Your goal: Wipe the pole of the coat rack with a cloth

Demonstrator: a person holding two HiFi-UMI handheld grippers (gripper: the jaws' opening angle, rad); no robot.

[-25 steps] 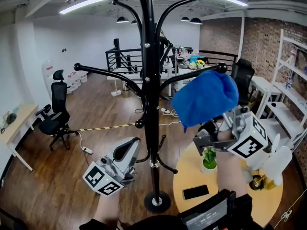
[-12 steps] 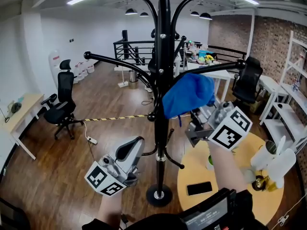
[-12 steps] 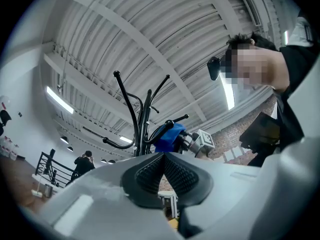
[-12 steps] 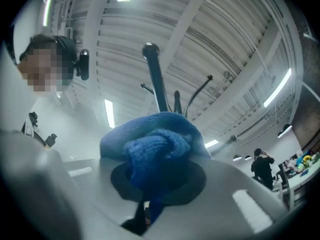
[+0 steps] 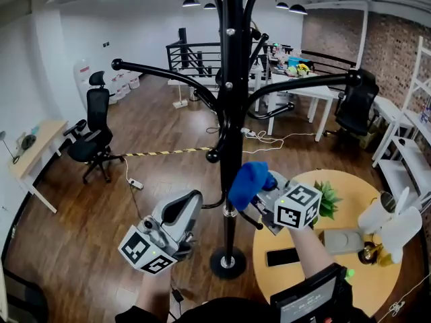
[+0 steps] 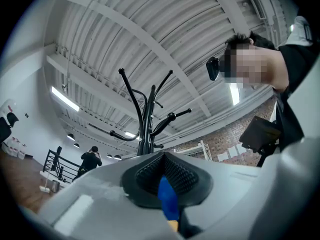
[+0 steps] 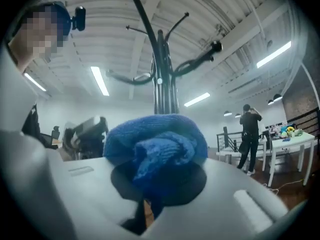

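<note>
1. Right gripper [image 5: 264,199]: jaws pinched on the blue cloth [image 5: 247,183]. In the right gripper view the cloth [image 7: 155,146] is bunched into a wad that bulges up out of the closed pads and hides their tips.
2. Cloth position: against the right side of the coat rack pole [image 5: 231,133]. It sits low on the pole, below the lowest short hooks and above the round base [image 5: 227,263]. In the head view its left edge meets the pole. I cannot confirm from any view how firm the contact is.
3. Right gripper view: the pole [image 7: 164,91] rises straight up behind the wad, with the curved arms fanning out at the top.
4. Left gripper [image 5: 183,207]: pads pressed together, nothing clamped between them. It hangs low and to the left of the pole, near it but apart from it. In the left gripper view the closed pads point up and the rack [image 6: 146,129] stands just beyond them.
5. Rack: upright on the wooden floor [image 5: 81,234], black, with long arms reaching left and right above both grippers.
6. Surroundings, near right: a round yellow tabletop [image 5: 367,281] just right of the base, carrying a dark phone [image 5: 283,256] and a small potted plant [image 5: 328,199].
7. Surroundings, far left: a black office chair [image 5: 94,136], with a strip of black-and-yellow tape [image 5: 165,152] on the floor beyond the pole.
8. A person [image 7: 248,133] stands far off by a white table, seen in the right gripper view.
</note>
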